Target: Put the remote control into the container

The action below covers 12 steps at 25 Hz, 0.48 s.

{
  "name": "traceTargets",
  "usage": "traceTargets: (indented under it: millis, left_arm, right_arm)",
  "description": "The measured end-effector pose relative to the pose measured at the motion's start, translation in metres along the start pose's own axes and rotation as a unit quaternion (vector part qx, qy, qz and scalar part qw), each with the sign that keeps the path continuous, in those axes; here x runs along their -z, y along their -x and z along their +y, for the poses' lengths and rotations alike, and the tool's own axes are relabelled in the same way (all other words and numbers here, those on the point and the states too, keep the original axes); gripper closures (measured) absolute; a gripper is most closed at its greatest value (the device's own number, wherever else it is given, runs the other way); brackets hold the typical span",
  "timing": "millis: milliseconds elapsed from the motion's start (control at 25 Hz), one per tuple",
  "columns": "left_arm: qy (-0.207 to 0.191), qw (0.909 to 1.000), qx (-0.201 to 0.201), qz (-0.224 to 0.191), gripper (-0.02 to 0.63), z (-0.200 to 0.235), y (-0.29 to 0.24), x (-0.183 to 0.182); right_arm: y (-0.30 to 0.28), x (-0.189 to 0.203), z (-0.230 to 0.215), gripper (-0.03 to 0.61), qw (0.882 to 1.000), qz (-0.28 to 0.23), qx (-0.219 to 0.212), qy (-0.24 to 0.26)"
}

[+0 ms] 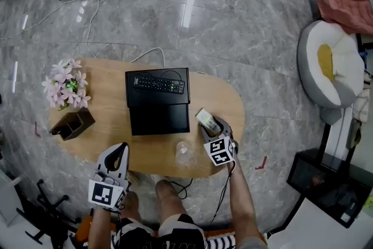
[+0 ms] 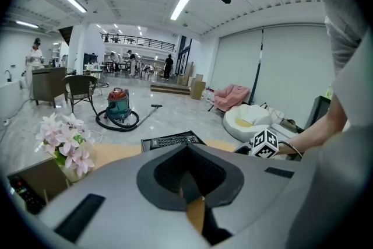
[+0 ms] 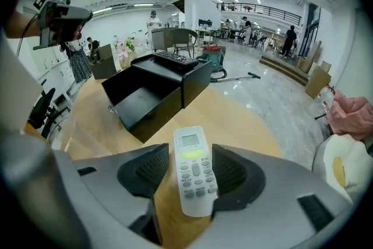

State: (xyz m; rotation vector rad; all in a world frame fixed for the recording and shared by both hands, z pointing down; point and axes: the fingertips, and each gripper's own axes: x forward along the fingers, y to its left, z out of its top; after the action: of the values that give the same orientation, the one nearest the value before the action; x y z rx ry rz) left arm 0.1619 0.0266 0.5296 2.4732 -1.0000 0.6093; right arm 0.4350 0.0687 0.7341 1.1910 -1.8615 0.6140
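Head view: white remote (image 1: 206,118) lies on table (image 1: 105,76), right of black container (image 1: 158,116), between right gripper (image 1: 213,127) jaws. Left gripper (image 1: 118,153) at table's near edge.
Left gripper view: jaws together, nothing held.
Right gripper view: jaws wide, remote flat on the wood between them. Open drawer (image 3: 140,103) just beyond, 1 black remote (image 3: 175,58) on container's top.

Pink flowers (image 1: 66,90) stand just beside a brown holder (image 1: 71,124) at your tabletop's (image 1: 108,119) left end. A clear glass (image 1: 184,154) sits near your edge.
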Motion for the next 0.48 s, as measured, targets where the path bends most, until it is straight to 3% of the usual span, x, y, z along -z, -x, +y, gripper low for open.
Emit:
traceTargets:
  millis: [480]
  left_arm:
    - [0.019, 0.9994, -0.029, -0.002, 0.606, 0.019, 0.002, 0.006]
  right_arm:
    - [-0.027, 0.016, -0.003, 0.348, 0.999, 0.043, -0.008, 0.025]
